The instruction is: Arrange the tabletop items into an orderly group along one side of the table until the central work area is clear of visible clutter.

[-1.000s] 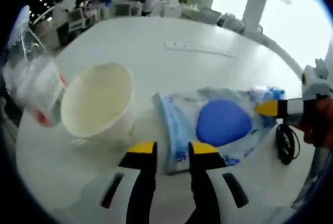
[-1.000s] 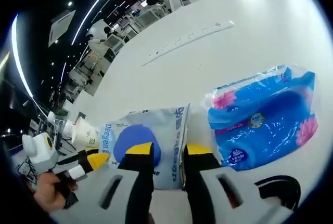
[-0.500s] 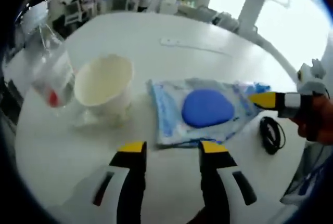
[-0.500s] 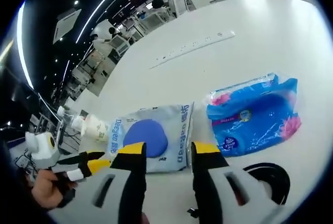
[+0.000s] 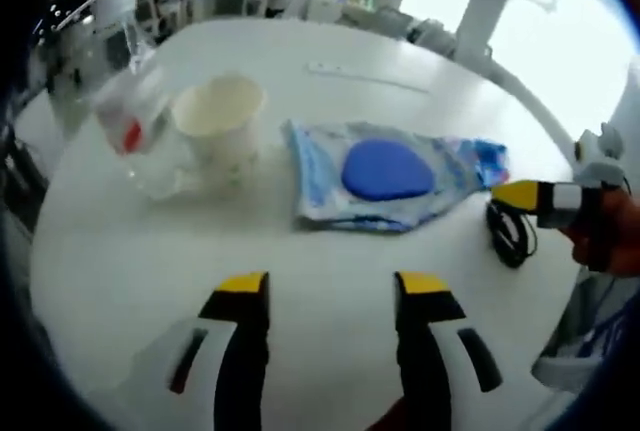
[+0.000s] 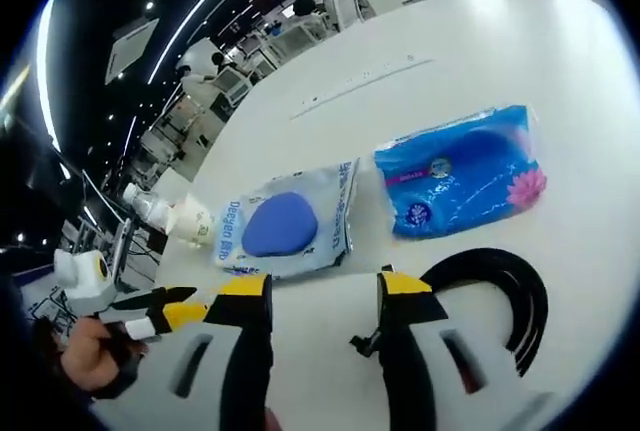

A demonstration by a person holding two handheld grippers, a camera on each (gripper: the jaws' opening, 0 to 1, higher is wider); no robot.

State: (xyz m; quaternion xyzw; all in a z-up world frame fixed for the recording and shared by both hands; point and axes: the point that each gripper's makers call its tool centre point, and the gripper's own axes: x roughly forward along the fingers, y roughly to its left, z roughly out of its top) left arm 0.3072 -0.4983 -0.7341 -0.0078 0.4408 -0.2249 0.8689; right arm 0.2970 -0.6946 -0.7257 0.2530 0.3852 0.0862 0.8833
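Observation:
A pale wet-wipes pack with a blue oval lid (image 5: 385,173) (image 6: 283,224) lies flat on the white table (image 5: 300,281). Beside it sit a cream paper cup (image 5: 220,121) (image 6: 190,221) and a clear plastic bottle with a red label (image 5: 135,126). A bright blue tissue pack (image 6: 458,169) lies past the wipes, with a black coiled cable (image 6: 495,291) (image 5: 507,231) close by. My left gripper (image 5: 330,286) is open and empty, well back from the wipes. Open and empty too, my right gripper (image 6: 318,286) hovers near the cable. In the left gripper view the right gripper (image 5: 545,198) enters from the right.
A white power strip (image 5: 365,76) (image 6: 360,81) lies far across the table. Beyond the table's edge are desks, chairs and people in an office. A hand (image 6: 95,356) holds the left gripper at the lower left of the right gripper view.
Both grippers have pulled back from the wipes pack and opened wider. The pack now lies free on the table, farther from both sets of jaws.

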